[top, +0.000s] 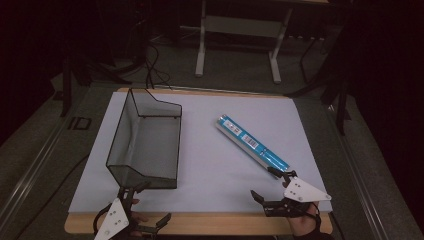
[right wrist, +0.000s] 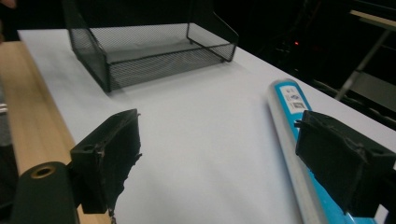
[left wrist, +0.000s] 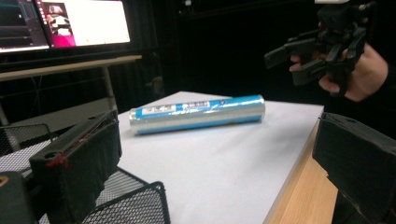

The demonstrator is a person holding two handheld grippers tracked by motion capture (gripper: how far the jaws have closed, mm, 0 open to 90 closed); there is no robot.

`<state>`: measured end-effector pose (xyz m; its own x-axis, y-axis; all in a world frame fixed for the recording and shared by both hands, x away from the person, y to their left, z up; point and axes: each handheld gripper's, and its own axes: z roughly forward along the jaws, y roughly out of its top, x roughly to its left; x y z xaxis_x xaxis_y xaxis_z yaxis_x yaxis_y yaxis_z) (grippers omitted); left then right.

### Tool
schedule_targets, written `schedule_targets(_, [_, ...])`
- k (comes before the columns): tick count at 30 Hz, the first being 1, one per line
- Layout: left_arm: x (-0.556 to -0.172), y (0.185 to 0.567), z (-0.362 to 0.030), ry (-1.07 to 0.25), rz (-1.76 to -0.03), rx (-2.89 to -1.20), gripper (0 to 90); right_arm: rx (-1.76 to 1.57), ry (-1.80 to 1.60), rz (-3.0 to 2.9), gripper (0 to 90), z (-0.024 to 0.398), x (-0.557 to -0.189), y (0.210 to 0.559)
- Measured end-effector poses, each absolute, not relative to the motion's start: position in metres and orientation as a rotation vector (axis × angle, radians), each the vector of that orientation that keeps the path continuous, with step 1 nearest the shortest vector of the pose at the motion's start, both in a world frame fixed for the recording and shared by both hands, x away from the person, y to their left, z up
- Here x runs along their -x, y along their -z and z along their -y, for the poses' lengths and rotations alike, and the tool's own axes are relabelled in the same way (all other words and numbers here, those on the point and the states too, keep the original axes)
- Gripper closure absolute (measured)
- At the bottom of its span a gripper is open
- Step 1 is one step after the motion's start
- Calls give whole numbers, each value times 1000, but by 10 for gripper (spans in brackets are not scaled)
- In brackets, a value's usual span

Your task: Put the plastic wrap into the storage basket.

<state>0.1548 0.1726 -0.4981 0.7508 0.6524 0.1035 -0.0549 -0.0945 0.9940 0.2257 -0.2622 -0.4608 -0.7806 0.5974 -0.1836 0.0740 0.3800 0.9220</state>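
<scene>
Black mesh tray (top: 145, 145) sits left on the white sheet (top: 210, 160), blue-and-silver foil roll (top: 252, 141) lying diagonally right. Left gripper (top: 145, 204) spread wide at the tray's near corner; right gripper (top: 272, 184) gaping, one jaw beside the roll's end.

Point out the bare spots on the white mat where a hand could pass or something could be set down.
The widest bare patch lies between the mesh tray and the blue roll, running to the front edge. Another strip lies behind the roll, along the mat's far edge. It is crowded at the near right corner, where the open right gripper sits by the roll's end.
</scene>
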Motion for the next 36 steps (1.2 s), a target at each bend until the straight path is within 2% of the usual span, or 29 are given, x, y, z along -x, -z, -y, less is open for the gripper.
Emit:
schedule_targets(15, [-156, 499, -171, -629, -496, -1573, 18, -605, -1307, -2227, 108, 256, -226, 455])
schedule_targets(30, [-157, 500, -170, -613, -490, -1574, 18, -538, -1384, -2301, 93, 247, -221, 438])
schedule_targets(36, [-157, 500, -171, -596, -486, -1566, 18, -520, -1394, -2266, 93, 246, -230, 416])
